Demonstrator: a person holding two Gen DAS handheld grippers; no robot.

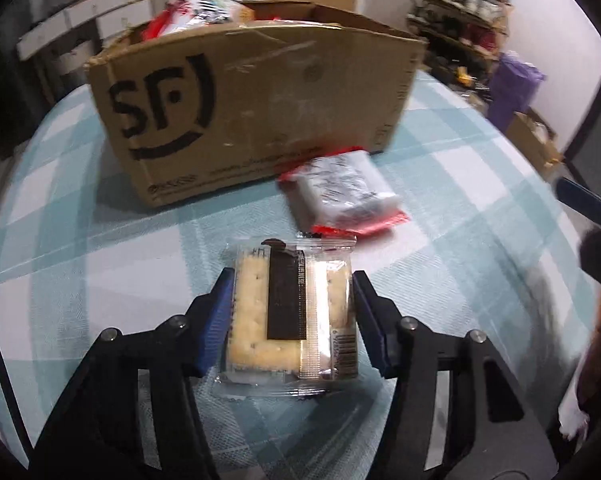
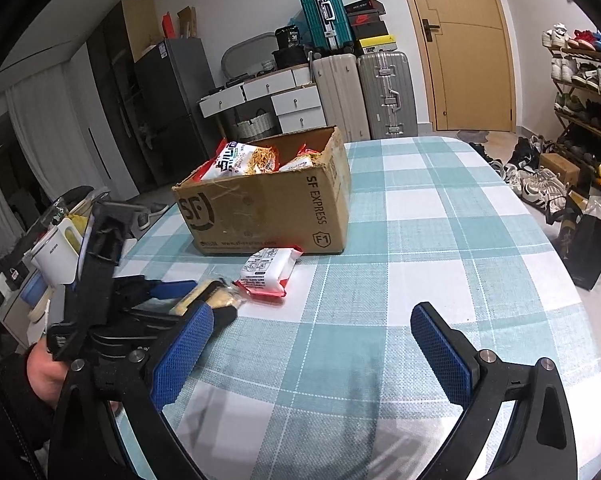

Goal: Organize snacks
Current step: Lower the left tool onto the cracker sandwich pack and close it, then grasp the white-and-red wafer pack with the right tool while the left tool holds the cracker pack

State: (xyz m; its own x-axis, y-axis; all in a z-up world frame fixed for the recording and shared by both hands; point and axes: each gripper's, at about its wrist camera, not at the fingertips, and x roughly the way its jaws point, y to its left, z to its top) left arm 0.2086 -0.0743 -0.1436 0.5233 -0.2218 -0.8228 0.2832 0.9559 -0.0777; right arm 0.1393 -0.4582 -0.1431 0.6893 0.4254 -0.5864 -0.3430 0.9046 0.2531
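The left gripper [image 1: 293,304], black-armed with blue ribbed pads, is clamped on a clear-wrapped packet of pale square crackers [image 1: 292,312] with a dark label strip; each pad presses a long edge of the packet, which sits low over the teal-and-white checked tablecloth [image 2: 420,216] (whether it touches the cloth I cannot tell); just beyond lies a red-and-white sealed snack pouch [image 2: 266,272], flat on the cloth and just in front of the brown corrugated cardboard box [image 2: 268,208] printed with a black SF logo; noodle packets [image 2: 244,160] fill the box; the right gripper [image 2: 312,344] hangs spread wide over bare cloth, nothing between its pads.
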